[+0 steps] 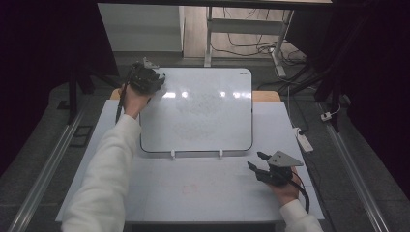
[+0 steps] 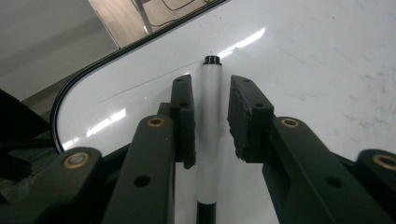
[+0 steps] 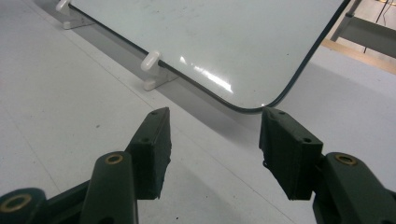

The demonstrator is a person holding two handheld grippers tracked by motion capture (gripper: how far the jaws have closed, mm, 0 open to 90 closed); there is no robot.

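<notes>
Closest to my overhead camera is a white sleeve (image 1: 104,179) running up the left side to my left claw (image 1: 153,82), which sits at the far-left corner of the whiteboard (image 1: 203,130). That board lies tilted on the white worktop (image 1: 193,193), propped on two small white clips (image 1: 172,154) along its near edge, with glare streaks across its top. Beyond it I see a metal frame leg (image 1: 209,38) and loose cables (image 1: 251,46) on the floor, none of them in my way. A white power strip (image 1: 303,140) lies off the worktop's right edge. From the left claw's own camera, the marker (image 2: 210,126), white-barrelled with a black end, lies on the board straight between the two jaws, pointing away from me. The jaws stand slightly parted, with a clear gap on the right side; on the left the pad (image 2: 183,121) looks just off the barrel, though I can't be sure from this angle. My right claw (image 1: 259,162) rests low on the worktop near the board's near-right corner, jaws wide apart and holding nothing.
</notes>
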